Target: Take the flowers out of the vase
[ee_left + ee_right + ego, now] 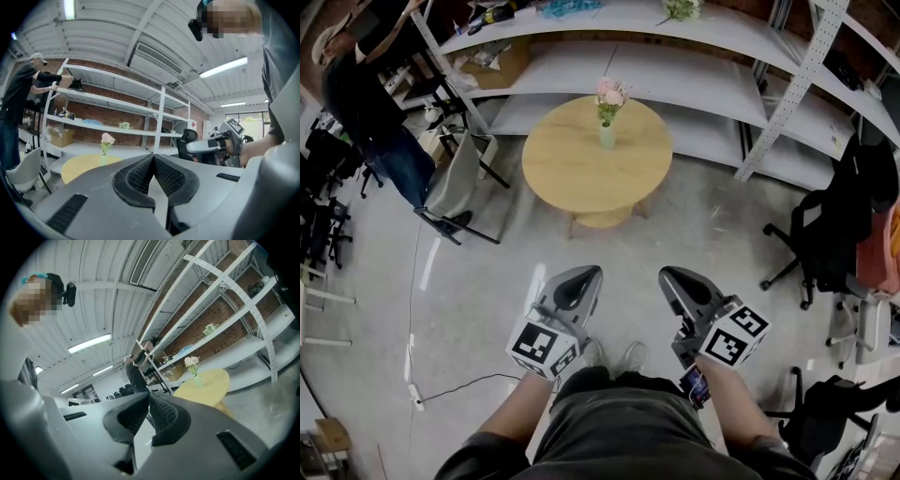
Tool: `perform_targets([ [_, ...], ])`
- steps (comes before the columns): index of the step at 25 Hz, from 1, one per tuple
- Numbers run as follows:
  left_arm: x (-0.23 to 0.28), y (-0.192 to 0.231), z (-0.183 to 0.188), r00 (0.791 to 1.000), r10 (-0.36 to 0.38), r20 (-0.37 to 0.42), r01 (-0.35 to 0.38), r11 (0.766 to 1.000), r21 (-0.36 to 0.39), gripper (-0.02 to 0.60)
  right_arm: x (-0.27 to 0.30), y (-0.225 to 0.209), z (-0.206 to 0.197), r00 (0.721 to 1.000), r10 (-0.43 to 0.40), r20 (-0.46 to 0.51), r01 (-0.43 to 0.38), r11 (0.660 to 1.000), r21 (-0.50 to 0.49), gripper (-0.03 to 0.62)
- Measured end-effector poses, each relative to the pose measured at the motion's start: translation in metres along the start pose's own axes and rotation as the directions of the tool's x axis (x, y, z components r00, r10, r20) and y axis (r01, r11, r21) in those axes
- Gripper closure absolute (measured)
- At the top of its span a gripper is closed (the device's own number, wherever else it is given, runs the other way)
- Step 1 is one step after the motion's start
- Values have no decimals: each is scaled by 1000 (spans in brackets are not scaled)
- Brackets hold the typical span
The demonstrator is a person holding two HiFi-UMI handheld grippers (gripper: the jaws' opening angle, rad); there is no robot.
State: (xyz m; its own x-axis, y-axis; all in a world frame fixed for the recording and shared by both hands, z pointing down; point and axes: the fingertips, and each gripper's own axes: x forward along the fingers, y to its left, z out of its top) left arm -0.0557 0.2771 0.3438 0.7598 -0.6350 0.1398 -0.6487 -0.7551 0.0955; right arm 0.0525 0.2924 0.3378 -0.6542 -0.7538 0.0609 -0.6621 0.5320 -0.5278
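Pink flowers (pixel 611 92) stand upright in a small pale green vase (pixel 607 136) at the far side of a round yellow table (pixel 581 169). The same flowers (pixel 108 138) show far off in the left gripper view, and flowers (pixel 191 361) in their vase (pixel 198 380) in the right gripper view. My left gripper (pixel 582 273) and right gripper (pixel 669 275) are held side by side close to my body, well short of the table. Both are shut with nothing between the jaws. The right gripper (pixel 183 137) appears in the left gripper view.
Long white shelves (pixel 694 75) run behind the table. A person (pixel 370 103) stands at the left by the shelving, next to a grey chair (pixel 455 183). Black office chairs (pixel 830 234) stand at the right. A cable (pixel 459 384) lies on the concrete floor.
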Motion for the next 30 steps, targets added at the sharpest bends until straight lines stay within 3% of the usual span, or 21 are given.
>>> perform_targets([
  [7,5,-9,2,1000,31,-2,-31,999,7,572,-14,-10,10,1000,14,6,-14,1000,-13,577],
  [15,15,14,4,1000,28,6,-28,1000,-7,572,6,-19,16,1000,5,-6,-5,1000,-24,577],
  [30,72,131,17,1000,-21,6,22,999,-33,572,121,-59,44,999,-43,-16,43,999,-23,577],
])
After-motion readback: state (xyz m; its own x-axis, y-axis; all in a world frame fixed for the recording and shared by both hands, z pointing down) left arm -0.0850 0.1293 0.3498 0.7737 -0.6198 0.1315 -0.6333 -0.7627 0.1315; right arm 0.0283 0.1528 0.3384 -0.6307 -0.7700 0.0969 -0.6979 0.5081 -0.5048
